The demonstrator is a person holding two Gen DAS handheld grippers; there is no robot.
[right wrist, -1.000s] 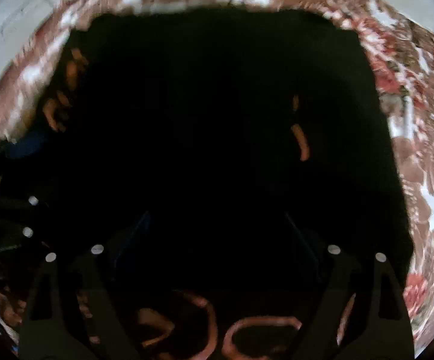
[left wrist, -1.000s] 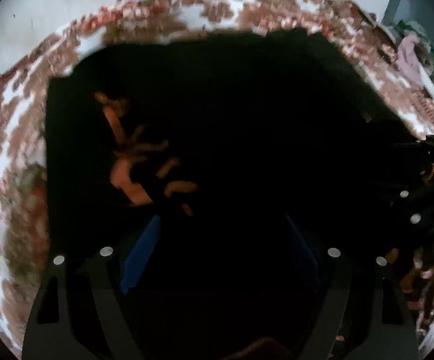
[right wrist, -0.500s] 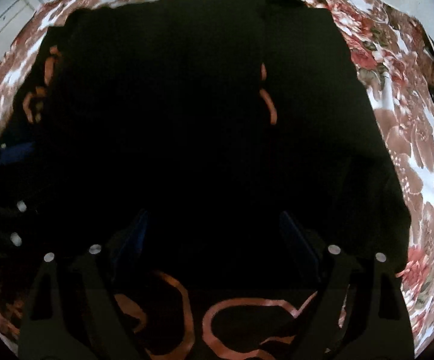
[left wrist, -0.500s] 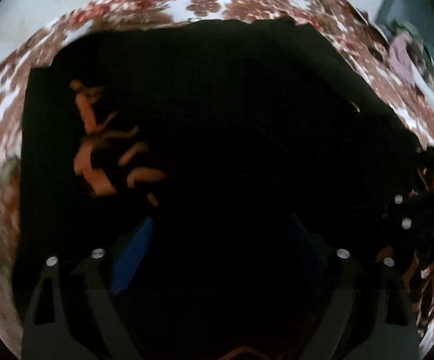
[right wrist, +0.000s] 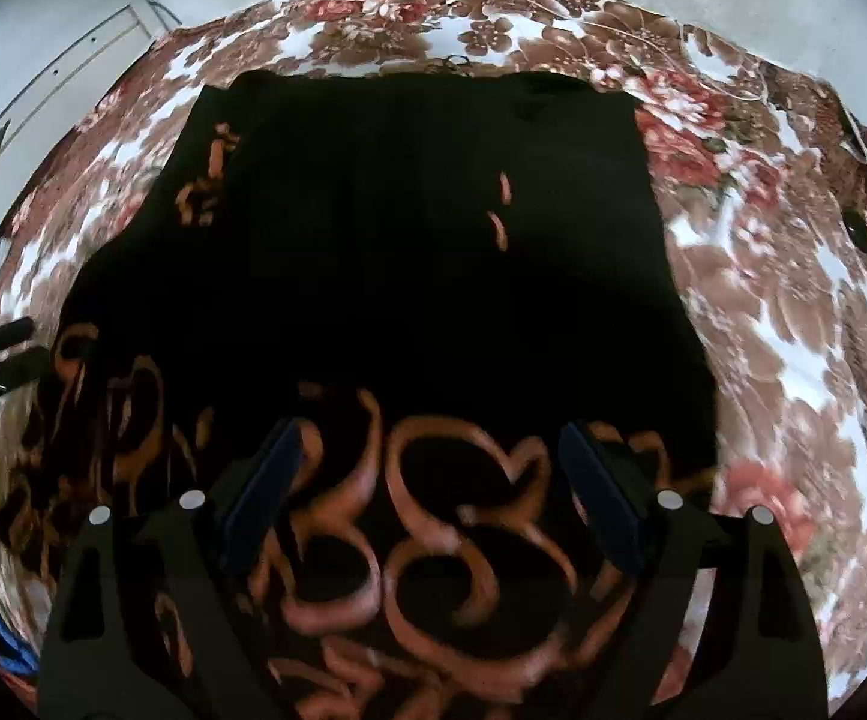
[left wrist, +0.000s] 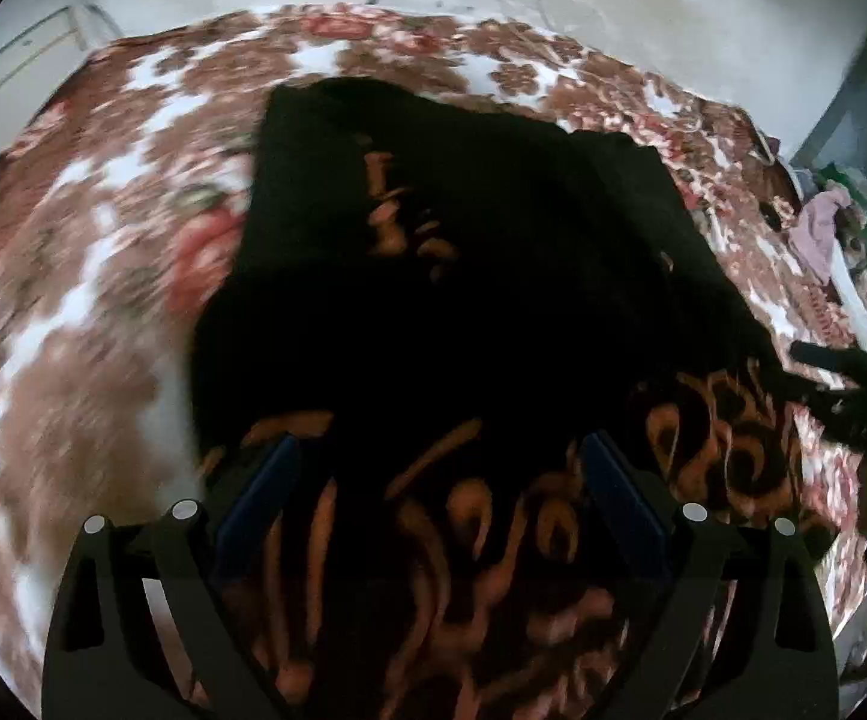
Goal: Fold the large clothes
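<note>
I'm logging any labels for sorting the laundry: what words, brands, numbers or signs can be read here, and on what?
None can be read.
Black garment: orange curling shapes, ornament or stylised script, blurred, no letters can be made out.
Floral bedspread: flowers only, no text.

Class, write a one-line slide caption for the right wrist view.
Open right gripper above a black garment with orange swirls, spread on a floral bedspread.
</note>
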